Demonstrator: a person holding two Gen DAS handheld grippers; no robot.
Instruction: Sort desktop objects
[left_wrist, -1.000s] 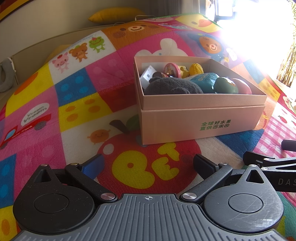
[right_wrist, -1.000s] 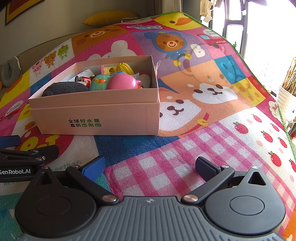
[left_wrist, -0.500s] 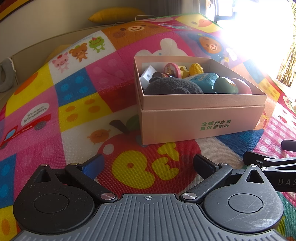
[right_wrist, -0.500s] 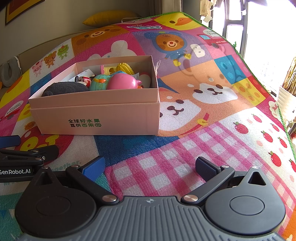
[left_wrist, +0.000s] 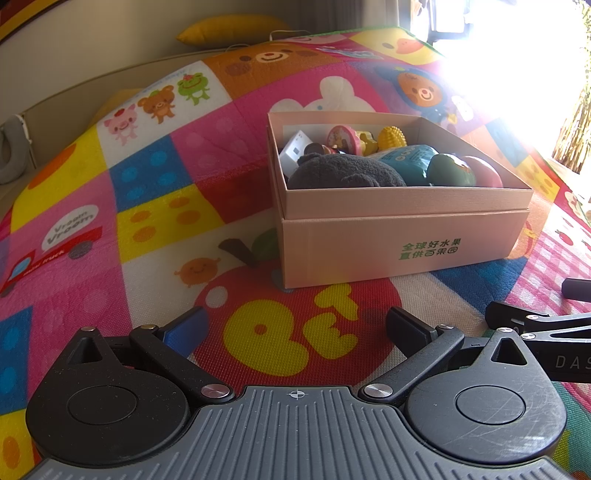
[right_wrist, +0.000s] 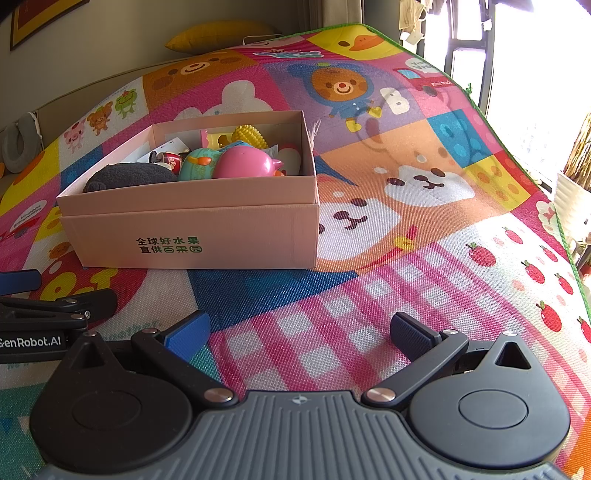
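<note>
A pink cardboard box (left_wrist: 399, 236) (right_wrist: 207, 225) stands on the colourful play mat. It holds several toys: a dark grey plush (left_wrist: 343, 173) (right_wrist: 129, 175), a teal toy (left_wrist: 406, 166) (right_wrist: 197, 168), a pink round toy (right_wrist: 245, 162) (left_wrist: 484, 171), a yellow knobbly toy (left_wrist: 393, 138) (right_wrist: 251, 136). My left gripper (left_wrist: 295, 326) is open and empty, low over the mat in front of the box. My right gripper (right_wrist: 299, 328) is open and empty, in front of the box and to its right. Each gripper shows at the edge of the other's view.
The play mat (right_wrist: 424, 258) (left_wrist: 147, 221) covers the whole surface, with its green edge at the right (right_wrist: 517, 147). A yellow cushion (right_wrist: 221, 35) lies beyond the mat by the wall. Bright window light washes out the upper right of the left wrist view.
</note>
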